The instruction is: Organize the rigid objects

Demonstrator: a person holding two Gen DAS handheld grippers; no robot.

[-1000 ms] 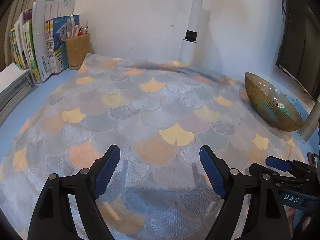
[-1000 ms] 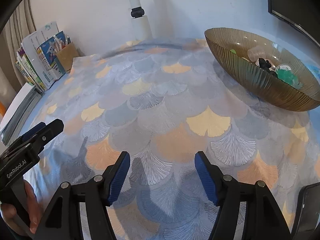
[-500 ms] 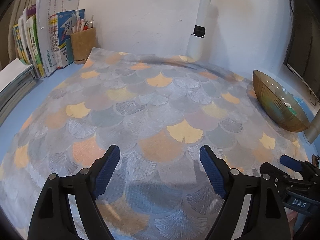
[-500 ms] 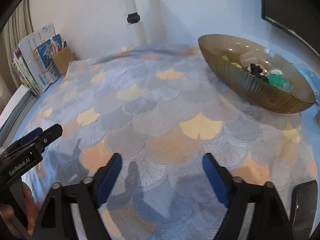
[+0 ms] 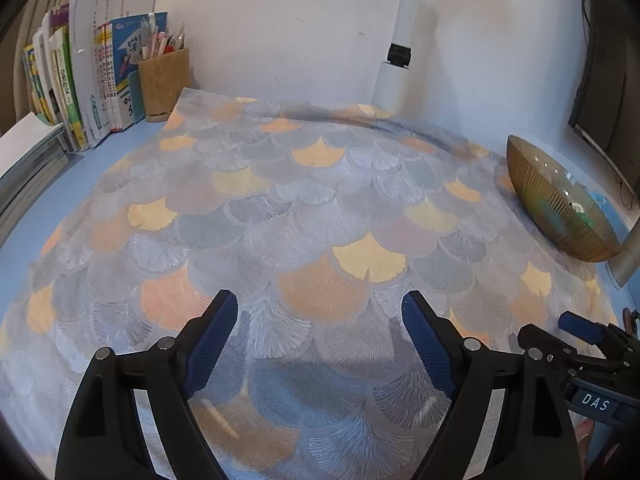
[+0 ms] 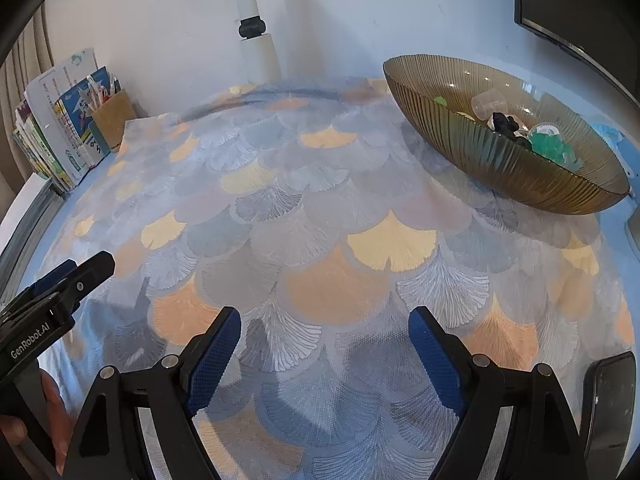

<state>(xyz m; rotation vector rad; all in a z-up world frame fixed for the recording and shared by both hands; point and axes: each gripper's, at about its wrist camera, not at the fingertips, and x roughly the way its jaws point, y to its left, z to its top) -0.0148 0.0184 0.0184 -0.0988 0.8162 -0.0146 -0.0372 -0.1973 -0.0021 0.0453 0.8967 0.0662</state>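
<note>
My left claw (image 5: 320, 340) hangs above the fan-patterned grey, orange and yellow cloth (image 5: 304, 216) that covers the light blue counter (image 5: 100, 156), its blue-padded fingers (image 5: 210, 338) spread wide with nothing between them. My right claw (image 6: 324, 354) is the same: wide apart, holding nothing, low over the cloth. Through the left camera I see the right claw at about 4 o'clock; through the right camera the left claw sits at 8 o'clock, with part of the hand gripping it below. The ribbed amber glass bowl (image 6: 496, 160) rests on the far right part of the cloth, at 2 o'clock in the right view and 3 o'clock in the left. Inside it lie small rigid pieces: a black item (image 6: 505, 122), a clear plastic cup-like piece (image 6: 486, 104), green pieces (image 6: 554, 145); I cannot tell what they are exactly. At 10 o'clock a row of upright books (image 5: 92, 84) stands beside a brown pen holder (image 5: 163, 82) full of pens. A white pole (image 5: 402, 36) rises at 12 o'clock against the white wall. A dark flat object (image 6: 608, 408) lies at 4 o'clock in the right view.
</note>
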